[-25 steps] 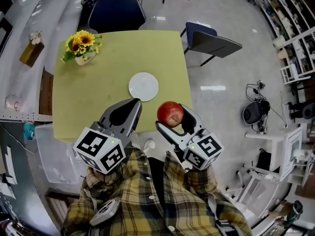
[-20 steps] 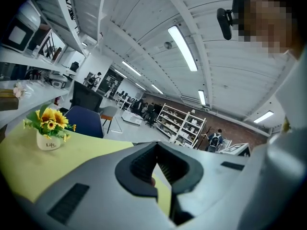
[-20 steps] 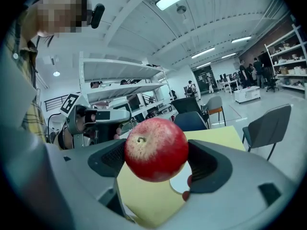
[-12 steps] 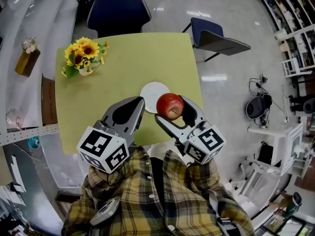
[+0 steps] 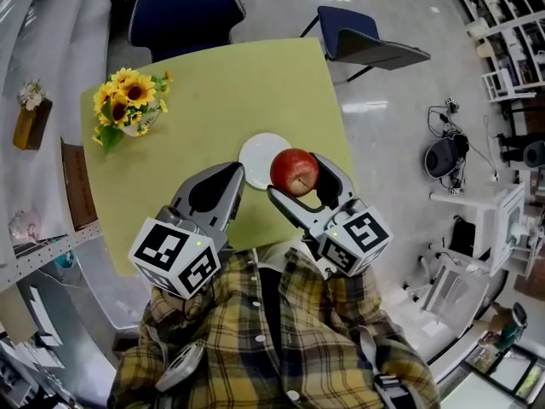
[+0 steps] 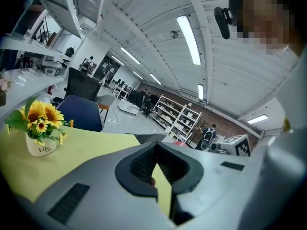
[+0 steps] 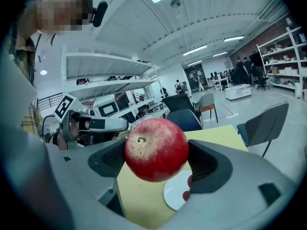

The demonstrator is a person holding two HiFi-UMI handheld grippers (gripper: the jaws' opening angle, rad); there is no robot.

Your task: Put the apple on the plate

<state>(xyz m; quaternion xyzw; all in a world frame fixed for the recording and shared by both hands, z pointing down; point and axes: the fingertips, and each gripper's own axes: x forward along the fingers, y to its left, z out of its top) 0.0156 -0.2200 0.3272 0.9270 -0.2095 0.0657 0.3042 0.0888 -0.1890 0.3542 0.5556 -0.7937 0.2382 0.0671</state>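
Observation:
A red apple point(image 5: 295, 171) is held in the air between the jaws of my right gripper point(image 5: 297, 178), which is shut on it. In the head view the apple overlaps the near right edge of the small white plate point(image 5: 255, 152) on the yellow-green table point(image 5: 170, 164). The right gripper view has the apple point(image 7: 156, 149) stem-up between the pads, with the plate point(image 7: 175, 195) below and just right of it. My left gripper point(image 5: 230, 180) hovers left of the plate, shut on nothing; in its own view the left gripper point(image 6: 154, 150) has its tips meeting over the table.
A white vase of sunflowers point(image 5: 124, 106) stands at the table's far left corner, also in the left gripper view as the vase point(image 6: 40, 130). A blue chair point(image 5: 174, 11) and a grey chair point(image 5: 368, 46) stand beyond the table. Shelving lines the room's right side.
My right gripper has carried the apple left and forward, from beside the plate's near right to over its edge. The left gripper has kept its place beside it.

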